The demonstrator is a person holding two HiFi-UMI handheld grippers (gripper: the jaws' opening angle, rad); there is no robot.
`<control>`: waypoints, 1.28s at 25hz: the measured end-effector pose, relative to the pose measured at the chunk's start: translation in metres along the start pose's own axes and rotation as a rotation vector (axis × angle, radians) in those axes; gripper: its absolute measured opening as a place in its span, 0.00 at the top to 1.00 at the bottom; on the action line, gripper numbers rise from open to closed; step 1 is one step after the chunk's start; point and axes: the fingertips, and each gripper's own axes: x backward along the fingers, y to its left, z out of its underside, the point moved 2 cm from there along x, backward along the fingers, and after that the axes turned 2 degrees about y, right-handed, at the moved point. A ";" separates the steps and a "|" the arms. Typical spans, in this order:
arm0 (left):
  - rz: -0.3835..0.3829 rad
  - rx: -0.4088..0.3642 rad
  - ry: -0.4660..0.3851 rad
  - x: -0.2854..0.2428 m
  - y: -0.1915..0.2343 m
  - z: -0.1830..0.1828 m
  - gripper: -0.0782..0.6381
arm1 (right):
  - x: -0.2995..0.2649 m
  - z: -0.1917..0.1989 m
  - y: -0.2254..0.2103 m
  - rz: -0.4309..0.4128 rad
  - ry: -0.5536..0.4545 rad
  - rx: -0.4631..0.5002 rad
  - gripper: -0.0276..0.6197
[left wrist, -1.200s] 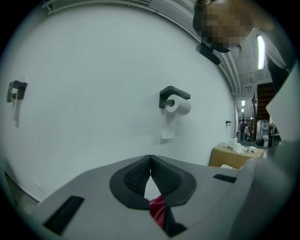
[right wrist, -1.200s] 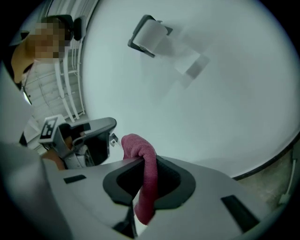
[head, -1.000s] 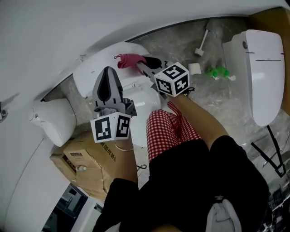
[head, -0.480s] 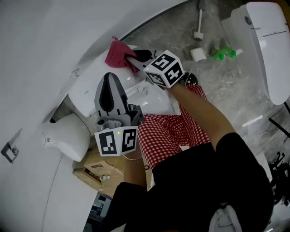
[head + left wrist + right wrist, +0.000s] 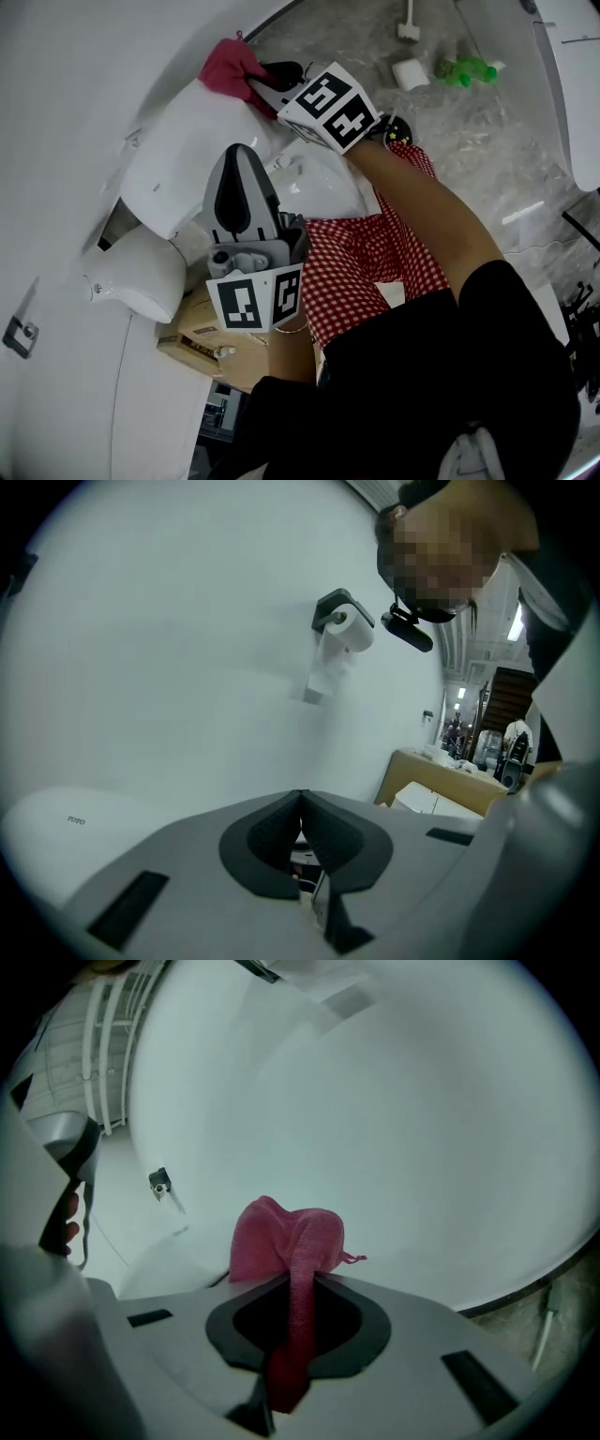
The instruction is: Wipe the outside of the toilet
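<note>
A white toilet (image 5: pixel 183 155) stands against the curved white wall, with its bowl (image 5: pixel 323 192) below my arms. My right gripper (image 5: pixel 258 82) is shut on a pink cloth (image 5: pixel 228 64) at the far end of the tank, close to the wall. In the right gripper view the cloth (image 5: pixel 286 1232) bunches above the shut jaws of that gripper (image 5: pixel 298 1283) with a strip hanging down between them. My left gripper (image 5: pixel 234 157) hovers over the tank's near side, shut and empty; in its own view the left gripper (image 5: pixel 300 799) faces the bare wall.
A cardboard box (image 5: pixel 197 337) and a white ceramic piece (image 5: pixel 141 272) sit left of the toilet. A second toilet (image 5: pixel 567 66), a green bottle (image 5: pixel 466 70), a white roll (image 5: pixel 410 73) and a brush (image 5: pixel 409 23) are on the marbled floor. A paper holder (image 5: pixel 339 630) hangs on the wall.
The right gripper has carried the pink cloth up and left along the tank toward the wall. The left gripper has stayed over the tank, still shut.
</note>
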 end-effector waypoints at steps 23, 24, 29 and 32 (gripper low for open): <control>0.027 0.025 0.068 -0.002 -0.003 0.045 0.88 | -0.041 0.078 -0.055 0.092 0.134 -0.065 0.87; 0.025 0.025 0.069 -0.002 -0.002 0.045 0.88 | -0.044 0.082 -0.057 0.095 0.138 -0.060 0.87; 0.015 0.041 0.061 0.003 0.006 0.042 0.88 | -0.050 0.100 -0.068 0.134 0.146 -0.069 0.87; 0.013 0.050 0.058 0.004 0.010 0.042 0.88 | -0.054 0.109 -0.072 0.149 0.172 -0.060 0.87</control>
